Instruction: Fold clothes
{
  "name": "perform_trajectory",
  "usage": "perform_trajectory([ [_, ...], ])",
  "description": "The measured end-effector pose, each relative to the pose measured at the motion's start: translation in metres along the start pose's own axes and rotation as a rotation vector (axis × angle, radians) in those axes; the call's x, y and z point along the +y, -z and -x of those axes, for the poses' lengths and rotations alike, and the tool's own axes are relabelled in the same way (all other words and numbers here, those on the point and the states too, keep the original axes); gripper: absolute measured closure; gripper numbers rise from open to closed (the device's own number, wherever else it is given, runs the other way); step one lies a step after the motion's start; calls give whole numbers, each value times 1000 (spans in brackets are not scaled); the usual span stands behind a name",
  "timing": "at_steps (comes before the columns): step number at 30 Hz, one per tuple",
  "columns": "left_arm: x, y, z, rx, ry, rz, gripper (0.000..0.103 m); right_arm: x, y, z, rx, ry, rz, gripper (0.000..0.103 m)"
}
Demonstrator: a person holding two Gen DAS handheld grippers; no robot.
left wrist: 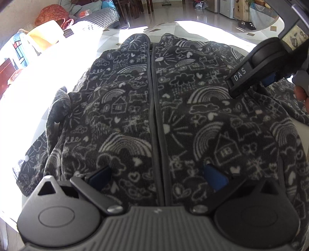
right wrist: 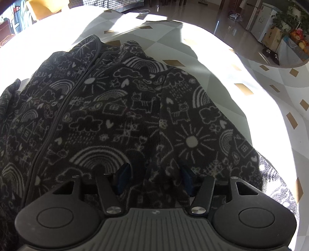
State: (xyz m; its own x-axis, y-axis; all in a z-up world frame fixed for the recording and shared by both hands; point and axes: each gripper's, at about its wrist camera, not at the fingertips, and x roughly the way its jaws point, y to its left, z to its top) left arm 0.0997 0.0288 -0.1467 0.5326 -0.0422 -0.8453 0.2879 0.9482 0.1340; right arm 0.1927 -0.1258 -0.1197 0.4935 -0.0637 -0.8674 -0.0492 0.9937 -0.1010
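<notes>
Hard sunlight washes out much of the round counter (right wrist: 241,63), whose cloth shows grey diamonds and small tan patches. Beyond its edge lies a glossy tiled floor (right wrist: 222,17). A checked sofa (left wrist: 102,17) stands at far left, dark chairs (left wrist: 135,5) behind, a white fridge (right wrist: 264,19) and potted plant (right wrist: 291,17) at right

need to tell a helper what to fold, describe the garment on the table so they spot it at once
On the sunlit table with its grey diamond pattern lies one dark fleece jacket, front up. White doodles of rainbows, houses and suns cover it, and a grey zip runs down the middle.
</notes>
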Motion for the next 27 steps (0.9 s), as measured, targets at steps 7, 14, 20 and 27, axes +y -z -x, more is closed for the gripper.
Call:
perform_trajectory([
  [7,2,-2,-1,3,8,-3,0,-23,1,-3,26,1,-106,46],
  [14,-1,-3,-3,10,67,-23,0,-40,2,0,43,72,-207,46],
  [20,7,-6,0,-4,95,-63,0,-33,3,12,41,128,-203,47],
  [27,53,-22,3,-49,10,48,0,-2,-3,38,-33,103,-100,47],
])
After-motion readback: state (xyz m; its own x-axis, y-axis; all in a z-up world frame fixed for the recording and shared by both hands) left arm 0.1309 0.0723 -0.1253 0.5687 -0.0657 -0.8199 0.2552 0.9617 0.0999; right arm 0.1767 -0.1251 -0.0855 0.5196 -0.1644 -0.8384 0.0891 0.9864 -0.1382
